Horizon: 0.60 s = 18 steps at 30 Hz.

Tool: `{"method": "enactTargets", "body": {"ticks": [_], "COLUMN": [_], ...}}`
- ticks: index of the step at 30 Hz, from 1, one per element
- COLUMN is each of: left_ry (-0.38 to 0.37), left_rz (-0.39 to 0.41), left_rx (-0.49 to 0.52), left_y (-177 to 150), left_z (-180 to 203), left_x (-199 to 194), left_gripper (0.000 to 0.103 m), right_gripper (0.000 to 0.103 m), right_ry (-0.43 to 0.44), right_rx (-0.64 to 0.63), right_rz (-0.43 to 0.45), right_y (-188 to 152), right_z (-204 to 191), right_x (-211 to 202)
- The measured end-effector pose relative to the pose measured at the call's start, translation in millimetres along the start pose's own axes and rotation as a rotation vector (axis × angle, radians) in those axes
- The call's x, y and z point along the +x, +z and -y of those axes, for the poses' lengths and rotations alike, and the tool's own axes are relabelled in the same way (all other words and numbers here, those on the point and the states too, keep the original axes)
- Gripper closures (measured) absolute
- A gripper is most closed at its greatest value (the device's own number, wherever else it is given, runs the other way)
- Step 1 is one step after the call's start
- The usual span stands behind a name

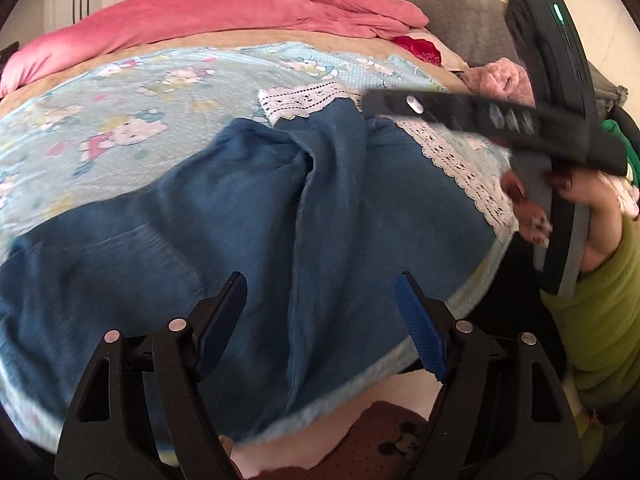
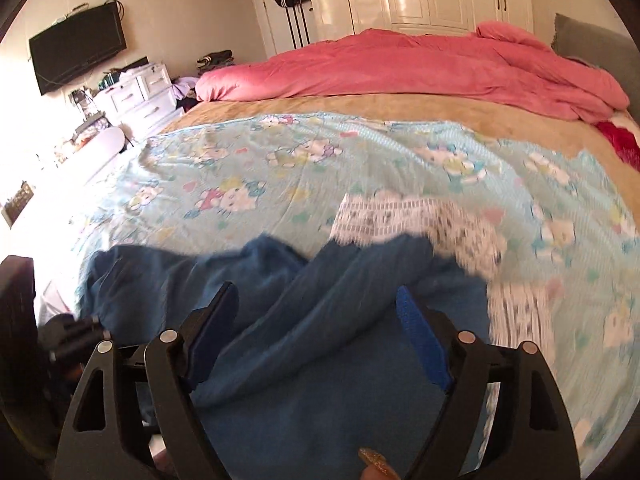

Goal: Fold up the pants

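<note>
The left gripper point(image 1: 320, 292) is seen spread wide above the blue pants point(image 1: 248, 216), nothing caught between its pads. The pants are spread, rumpled, on the light-blue cartoon-print sheet point(image 1: 120, 120) at the near edge of the bed. The right gripper point(image 2: 318, 306) is likewise held wide and apparently empty, though blurred.

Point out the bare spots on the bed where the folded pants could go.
Bare sheet lies between the pants and the tan blanket, widest toward the drawers' side. The far edge is crowded by the pink duvet; the near edge by the pants and lace trim.
</note>
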<state>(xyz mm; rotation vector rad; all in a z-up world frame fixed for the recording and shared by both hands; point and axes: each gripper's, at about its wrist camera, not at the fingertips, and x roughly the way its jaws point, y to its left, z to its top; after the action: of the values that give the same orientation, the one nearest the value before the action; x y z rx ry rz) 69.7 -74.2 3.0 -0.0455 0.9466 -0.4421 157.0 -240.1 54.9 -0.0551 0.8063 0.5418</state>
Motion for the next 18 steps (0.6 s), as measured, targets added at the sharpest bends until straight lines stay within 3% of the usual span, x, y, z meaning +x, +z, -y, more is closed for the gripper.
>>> {"method": "enactTargets", "body": {"ticks": [3, 8, 12, 16, 18], "left_ry": [-0.049, -0.049, -0.071, -0.11, -0.115], "left_rz": [-0.019, 0.006, 0.028, 0.042, 0.049], "left_rx": [-0.066, -0.096, -0.113, -0.111, -0.099], "left_y": [7.0, 6.5, 6.6, 4.8, 2.1], "left_z": [-7.1, -9.4, -17.6, -21.9, -22.3], "left_x": [18.2, 34.7, 35.2, 30.9, 30.0], "left_gripper": [0.034, 0.035, 0.056, 0.062, 0.062], "right_gripper": [0.023, 0.023, 0.023, 0.023, 0.033], "right_ry": [-0.029, -0.047, -0.101, -0.208, -0.236], "right_rx": [-0.015, -0.018, 0.002, 0.0, 0.012], "right_rz": [-0.042, -0.135, -0.195, -0.236, -0.258], "right_y": [23.7, 54.9, 67.9, 72.7, 68.9], "right_z": [2.7, 2.7, -0.8, -0.7, 5.1], "right_x": [27.3, 88.8, 128.1, 161.3, 172.3]}}
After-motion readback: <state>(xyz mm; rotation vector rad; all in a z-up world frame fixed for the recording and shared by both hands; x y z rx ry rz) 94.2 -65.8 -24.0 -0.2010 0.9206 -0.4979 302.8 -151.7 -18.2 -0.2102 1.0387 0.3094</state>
